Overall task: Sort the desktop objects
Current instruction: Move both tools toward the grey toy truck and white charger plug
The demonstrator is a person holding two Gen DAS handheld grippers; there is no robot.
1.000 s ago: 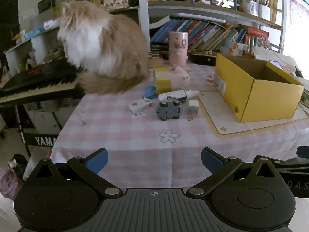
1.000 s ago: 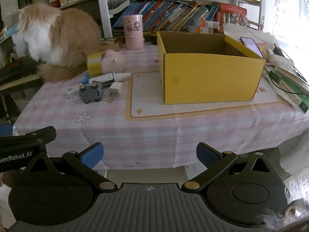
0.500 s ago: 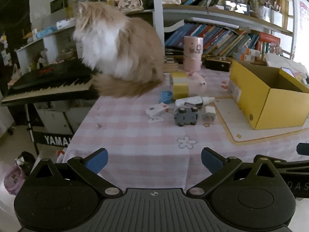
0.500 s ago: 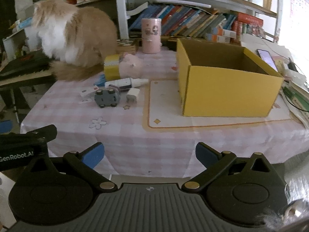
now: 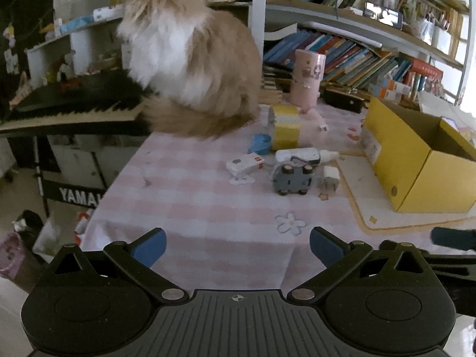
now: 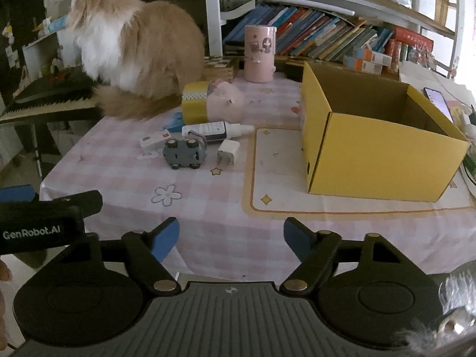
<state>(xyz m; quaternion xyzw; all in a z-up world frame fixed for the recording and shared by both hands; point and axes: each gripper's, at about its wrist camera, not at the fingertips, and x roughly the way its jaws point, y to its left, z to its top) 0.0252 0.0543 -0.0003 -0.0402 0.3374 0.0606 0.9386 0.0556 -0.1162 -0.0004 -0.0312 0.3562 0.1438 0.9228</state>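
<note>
An open yellow cardboard box (image 6: 377, 145) stands on a cream mat at the table's right; it also shows in the left wrist view (image 5: 416, 160). Left of it lie a grey toy car (image 6: 184, 151), a white charger plug (image 6: 226, 155), a white bottle (image 6: 217, 129), a small white-red box (image 6: 154, 140), a yellow tape roll (image 6: 195, 105), a pink plush (image 6: 224, 104) and a blue item (image 6: 174, 120). The car shows in the left wrist view (image 5: 293, 177) too. My left gripper (image 5: 236, 245) and right gripper (image 6: 231, 238) are open and empty at the table's near edge.
A fluffy cat (image 6: 134, 47) sits at the table's back left beside a keyboard (image 5: 68, 110). A pink cup (image 6: 259, 53) stands at the back before bookshelves (image 6: 327, 35). A phone (image 6: 435, 99) lies right of the box. The left gripper's body (image 6: 44, 220) shows at the right view's left edge.
Both grippers have moved closer to the table and a little left; the objects look larger. The cat has stayed in place. Both jaws stay open.
</note>
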